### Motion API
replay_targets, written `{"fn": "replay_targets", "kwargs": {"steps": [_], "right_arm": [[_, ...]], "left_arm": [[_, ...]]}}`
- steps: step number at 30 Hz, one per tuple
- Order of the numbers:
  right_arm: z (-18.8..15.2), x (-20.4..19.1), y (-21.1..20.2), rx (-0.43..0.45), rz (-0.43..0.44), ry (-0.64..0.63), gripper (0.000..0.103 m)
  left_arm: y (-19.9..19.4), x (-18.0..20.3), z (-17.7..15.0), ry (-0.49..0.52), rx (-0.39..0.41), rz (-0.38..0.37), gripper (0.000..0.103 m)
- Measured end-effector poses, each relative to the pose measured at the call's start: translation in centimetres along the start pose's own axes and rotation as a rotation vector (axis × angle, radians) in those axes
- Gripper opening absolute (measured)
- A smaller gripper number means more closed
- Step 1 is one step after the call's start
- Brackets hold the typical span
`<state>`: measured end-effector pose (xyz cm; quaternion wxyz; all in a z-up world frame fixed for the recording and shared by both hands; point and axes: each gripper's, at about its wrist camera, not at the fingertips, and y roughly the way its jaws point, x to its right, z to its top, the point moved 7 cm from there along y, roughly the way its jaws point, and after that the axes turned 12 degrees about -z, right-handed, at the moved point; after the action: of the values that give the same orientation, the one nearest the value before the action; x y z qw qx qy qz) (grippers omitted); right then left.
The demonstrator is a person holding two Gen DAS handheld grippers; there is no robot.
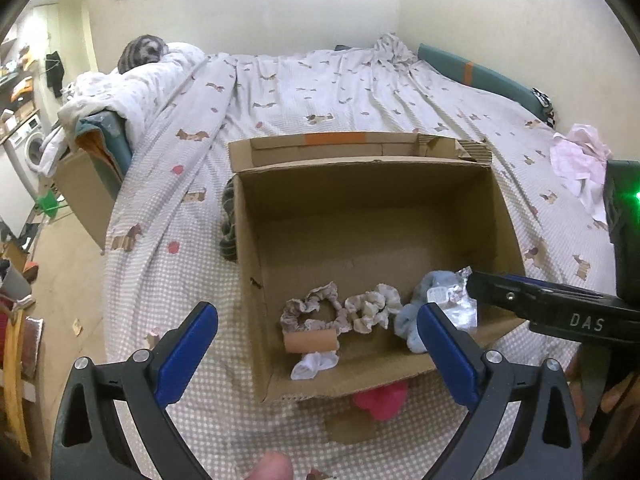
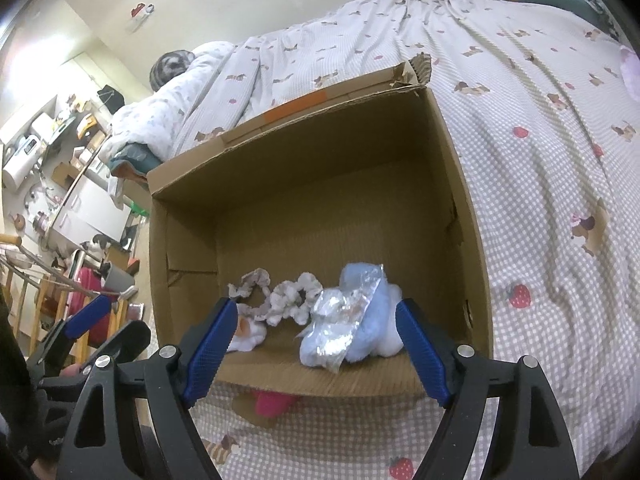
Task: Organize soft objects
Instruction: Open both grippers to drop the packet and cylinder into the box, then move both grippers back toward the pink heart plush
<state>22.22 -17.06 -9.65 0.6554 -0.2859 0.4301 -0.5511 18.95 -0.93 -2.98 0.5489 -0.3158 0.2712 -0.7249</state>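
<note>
An open cardboard box [image 1: 280, 216] [image 2: 184, 184] lies on the bed. Along its near side lie a brownish scrunchie [image 1: 310, 312] [image 2: 250, 286], a cream scrunchie [image 1: 372, 306] [image 2: 294, 298], a cardboard tube [image 1: 310, 340], a white cloth piece [image 1: 314, 364] [image 2: 248, 336] and a light blue plush [image 1: 414, 322] [image 2: 380, 312] with a crinkly clear wrapper [image 1: 456, 300] [image 2: 344, 316] on it. My left gripper [image 1: 318, 340] is open and empty, hovering over the box's near edge. My right gripper [image 2: 316, 332] is open above the plush; it also shows in the left wrist view [image 1: 476, 284].
A pink fluffy item [image 1: 380, 398] [image 2: 274, 402] lies under the box's near flap. Pale pink clothes [image 1: 578, 160] lie at the bed's right. A dark striped cloth [image 1: 228, 224] lies left of the box. A rolled duvet [image 1: 132, 84] is at the far left; cluttered floor lies beyond.
</note>
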Motion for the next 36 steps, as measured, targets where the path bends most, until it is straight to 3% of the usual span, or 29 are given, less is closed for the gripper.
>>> {"fn": "replay_targets", "kwargs": {"steps": [14, 23, 25, 27, 32, 36], "right_arm": [[-3.0, 1.5, -1.7, -0.028, -0.013, 0.025, 0.086], [-5.7, 2.2, -1.2, -0.080, -0.031, 0.011, 0.086], [-6.1, 2.7, -0.8, -0.096, -0.045, 0.007, 0.086], [-6.2, 3.3, -0.5, -0.109, -0.054, 0.016, 0.086], [-6.3, 4.5, 0.2, -0.130, -0.063, 0.044, 0.086], [-6.0, 4.6, 0.1, -0.130, -0.058, 0.048, 0.086]], "left_arm": [[-1.6, -1.7, -4.2, -0.089, -0.055, 0.026, 0.100], [0.7, -4.0, -8.7, -0.225, -0.209, -0.037, 0.097], [1.8, -3.4, -9.7, -0.236, -0.259, -0.065, 0.088], [3.3, -2.6, -11.0, -0.247, -0.323, -0.099, 0.070], [6.8, 0.6, -12.9, -0.194, -0.436, -0.171, 0.060], [8.3, 1.4, -13.3, -0.172, -0.449, -0.161, 0.041]]}}
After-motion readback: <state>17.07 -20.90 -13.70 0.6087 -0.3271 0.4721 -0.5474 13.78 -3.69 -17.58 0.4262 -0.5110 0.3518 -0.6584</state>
